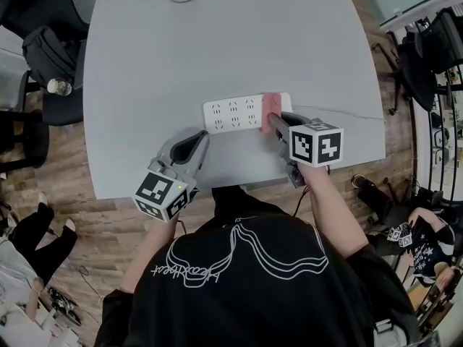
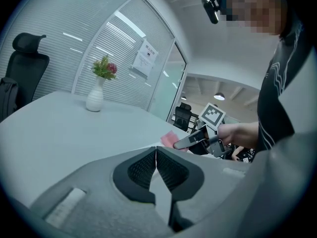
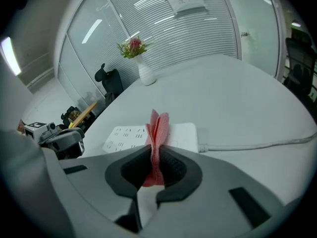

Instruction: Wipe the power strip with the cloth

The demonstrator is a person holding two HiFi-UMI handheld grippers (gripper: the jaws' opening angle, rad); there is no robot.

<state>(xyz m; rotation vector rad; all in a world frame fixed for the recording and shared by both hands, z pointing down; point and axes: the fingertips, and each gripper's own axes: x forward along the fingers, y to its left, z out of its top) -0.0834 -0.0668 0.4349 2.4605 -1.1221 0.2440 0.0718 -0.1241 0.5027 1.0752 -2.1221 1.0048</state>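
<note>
Pink cloth [image 3: 157, 128] pinched upright in the closed jaws of the right gripper [image 3: 154, 162]. Its free edge sits over the power strip [image 3: 130, 132], just ahead of the jaw tips, near the cable end. Left gripper [image 2: 156, 157] jaws together, empty, strip ahead and to their right. Risk: nothing holds the strip, so wiping may slide it.

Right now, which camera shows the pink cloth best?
The right gripper view: the cloth is centred, pinched in the right gripper. The head view shows a small pink patch; the left gripper view, just a corner.
</note>
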